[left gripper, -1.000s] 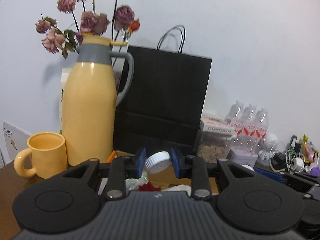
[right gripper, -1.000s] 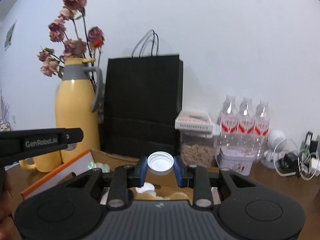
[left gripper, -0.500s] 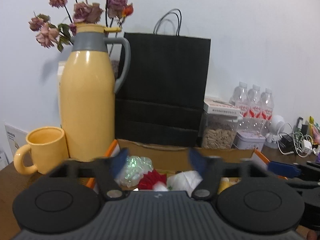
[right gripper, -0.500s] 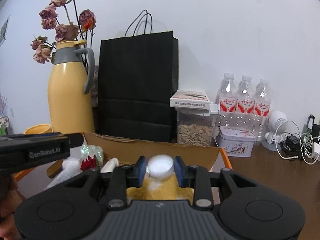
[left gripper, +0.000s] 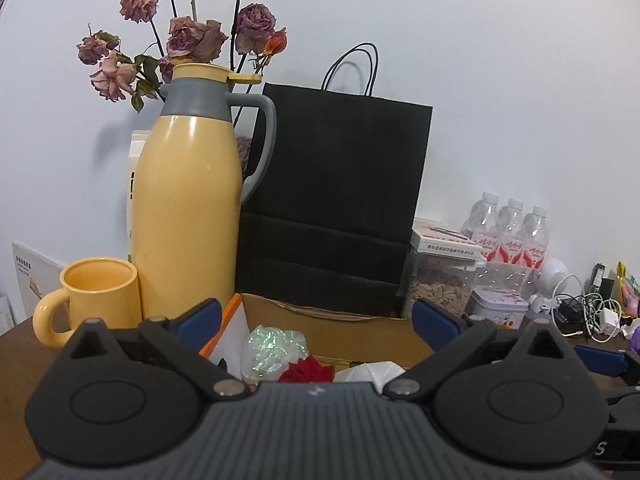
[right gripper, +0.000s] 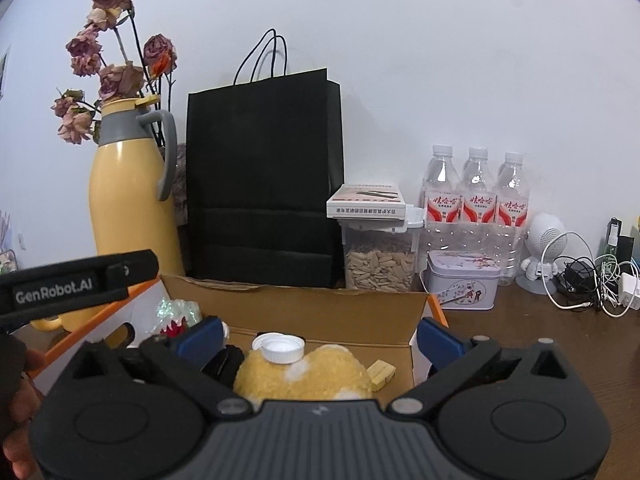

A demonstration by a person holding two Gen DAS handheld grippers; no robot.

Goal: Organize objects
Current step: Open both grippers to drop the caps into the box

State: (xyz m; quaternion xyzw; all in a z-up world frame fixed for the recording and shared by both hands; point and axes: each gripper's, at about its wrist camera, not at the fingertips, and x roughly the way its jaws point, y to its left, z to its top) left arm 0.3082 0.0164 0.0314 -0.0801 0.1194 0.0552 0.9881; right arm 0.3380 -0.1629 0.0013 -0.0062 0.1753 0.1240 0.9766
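Both pairs of tongs hang over an open cardboard box (right gripper: pixel 352 312) on the brown table (right gripper: pixel 540 332). The left tongs (left gripper: pixel 316 320) are spreading wide, with nothing pressed between their blue pads; below them, low in the centre of the frame, lie a shiny plastic wad (left gripper: pixel 274 346), a red flower (left gripper: pixel 306 372) and something white and crumpled (left gripper: pixel 374 370).

The right tongs (right gripper: pixel 320 338) are also opening, and the white bottle cap (right gripper: pixel 280 347) sits loose between them, touching neither pad, resting on a yellow fuzzy lump (right gripper: pixel 304 374) inside the box at lower centre. A small pale block (right gripper: pixel 380 372) lies just right of that lump.

Behind the box a black paper bag (right gripper: pixel 264 184) stands against the wall in mid frame. To its left are a yellow thermos jug (left gripper: pixel 188 200) with dried roses (left gripper: pixel 192 36) behind it and a yellow mug (left gripper: pixel 96 296). To its right stand a jar of seeds (right gripper: pixel 380 256) with a flat carton (right gripper: pixel 366 200) on top, three water bottles (right gripper: pixel 476 200), a tin (right gripper: pixel 462 284), and tangled cables (right gripper: pixel 592 280) at the right edge.
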